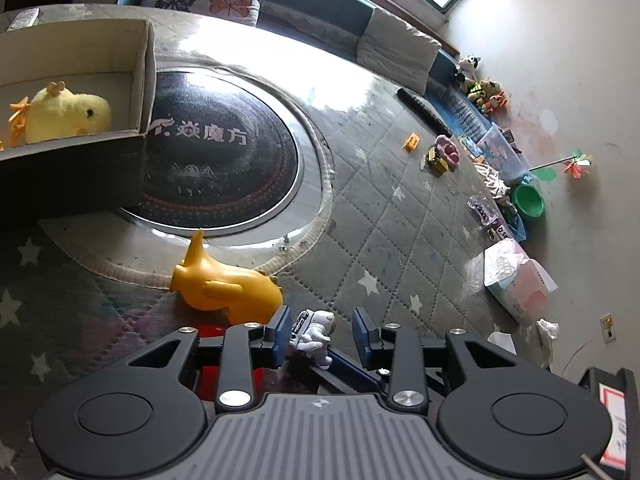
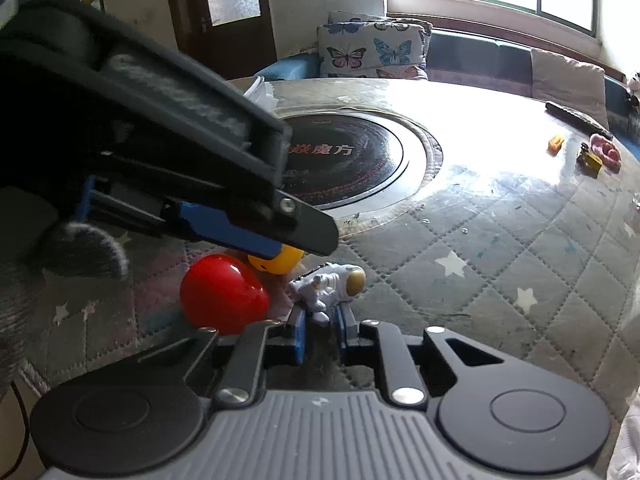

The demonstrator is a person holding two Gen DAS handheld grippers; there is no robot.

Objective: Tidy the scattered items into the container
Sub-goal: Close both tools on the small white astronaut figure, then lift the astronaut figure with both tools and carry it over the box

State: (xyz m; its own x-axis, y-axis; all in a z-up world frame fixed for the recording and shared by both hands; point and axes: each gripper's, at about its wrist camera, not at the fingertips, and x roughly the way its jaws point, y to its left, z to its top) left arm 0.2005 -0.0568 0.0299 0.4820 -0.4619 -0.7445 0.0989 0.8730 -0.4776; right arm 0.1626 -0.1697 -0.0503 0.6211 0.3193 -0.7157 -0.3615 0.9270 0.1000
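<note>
Both grippers are working low over the quilted, star-patterned desk (image 1: 400, 208), near its front edge. The left gripper (image 1: 322, 338) is hovering with its blue-padded jaws standing wide, and the small white astronaut figurine with a gold visor (image 1: 314, 334) is lying on the quilt between them, closer to the left pad; whether that pad is touching it cannot be told. In the right wrist view the right gripper (image 2: 321, 330) is sitting just short of the same astronaut figurine (image 2: 330, 286), its jaws narrowed to a small gap with the figurine's legs at the fingertips; a grip is not visible. The left gripper is crossing the upper left of that view as a large dark body. A glossy red heart-shaped toy (image 2: 222, 294) is lying just left of the astronaut, and a yellow plastic duck-like toy (image 1: 224, 284) is lying on its side just beyond it, near the rim of the round black inset plate with white lettering (image 1: 224, 152) in the desk's middle. At far left the open cardboard box (image 1: 144, 80) is standing partly on that plate, and a yellow plush chick with orange bows (image 1: 66, 114) is lying inside it. Far right on the desk, well apart, a small orange block (image 1: 411, 142), a yellow toy vehicle (image 1: 437, 160) and a pink toy (image 1: 448, 148) are lying scattered.
</note>
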